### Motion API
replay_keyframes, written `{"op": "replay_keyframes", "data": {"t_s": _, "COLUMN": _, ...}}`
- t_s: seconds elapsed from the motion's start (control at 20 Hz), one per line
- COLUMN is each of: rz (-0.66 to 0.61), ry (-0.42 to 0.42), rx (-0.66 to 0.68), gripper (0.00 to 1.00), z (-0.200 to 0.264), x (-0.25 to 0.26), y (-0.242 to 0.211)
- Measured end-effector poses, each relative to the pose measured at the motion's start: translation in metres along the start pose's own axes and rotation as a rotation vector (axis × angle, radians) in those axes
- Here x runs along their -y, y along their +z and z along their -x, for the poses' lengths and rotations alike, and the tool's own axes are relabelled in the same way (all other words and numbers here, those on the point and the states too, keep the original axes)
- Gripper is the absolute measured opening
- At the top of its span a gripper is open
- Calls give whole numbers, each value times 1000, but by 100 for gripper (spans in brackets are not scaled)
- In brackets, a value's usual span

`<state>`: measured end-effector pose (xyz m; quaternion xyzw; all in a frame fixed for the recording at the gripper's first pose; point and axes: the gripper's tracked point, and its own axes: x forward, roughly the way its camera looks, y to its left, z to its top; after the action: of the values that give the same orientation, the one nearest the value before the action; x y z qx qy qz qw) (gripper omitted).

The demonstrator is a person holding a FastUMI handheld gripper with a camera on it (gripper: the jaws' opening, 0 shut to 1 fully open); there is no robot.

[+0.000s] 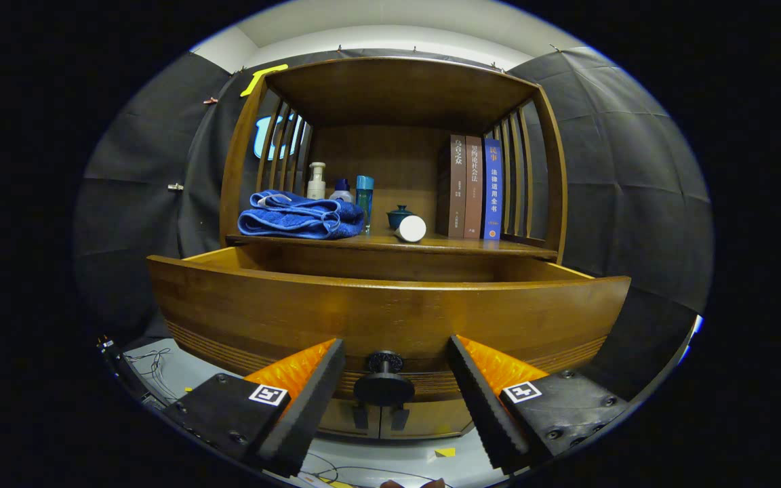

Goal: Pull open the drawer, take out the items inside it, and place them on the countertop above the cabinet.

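**Currently: drawer open, fingers off the knob — risks from this pose**

Fingers [396,400]: spread apart, nothing clamped. Black drawer knob [384,383] sits between them, w/ a clear gap to each pad; no contact visible.

Drawer [390,312]: pulled out toward the camera, front panel just beyond the fingertips. Camera sits below the rim, so the drawer's contents are hidden; what is inside cannot be told.

Tabletop [458,245] above the drawer, i.e. the cabinet's top surface, carries: folded blue towel [299,217] at left, pump bottle [316,181] and blue-capped bottles [364,193] behind it, small teal lidded cup [400,215], white cylinder [411,228] lying on its side near the front edge, three books [473,186] upright at right.

Likely failure modes (judgement):
- Blind reach. Approach from this height w/o lifting first = fingers strike the front panel and shove the drawer back in.
- Knob snag. Raising straight up w/ the knob between the fingers may catch a pad and jerk the drawer.
- Crowded drop zone. Free space is mostly center-front; a careless set-down could nudge the white cylinder, which looks free to roll off the edge, or tip the cup.
- Rear reach: bottles are tall and narrow, easily toppled.
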<state>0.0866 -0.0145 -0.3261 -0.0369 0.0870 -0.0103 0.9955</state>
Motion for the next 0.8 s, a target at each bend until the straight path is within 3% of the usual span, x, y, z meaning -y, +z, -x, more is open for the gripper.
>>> {"op": "replay_keyframes", "data": {"t_s": 0.8, "rz": 23, "ry": -2, "rx": -21, "gripper": 100, "z": -98, "x": -2, "y": 7}}
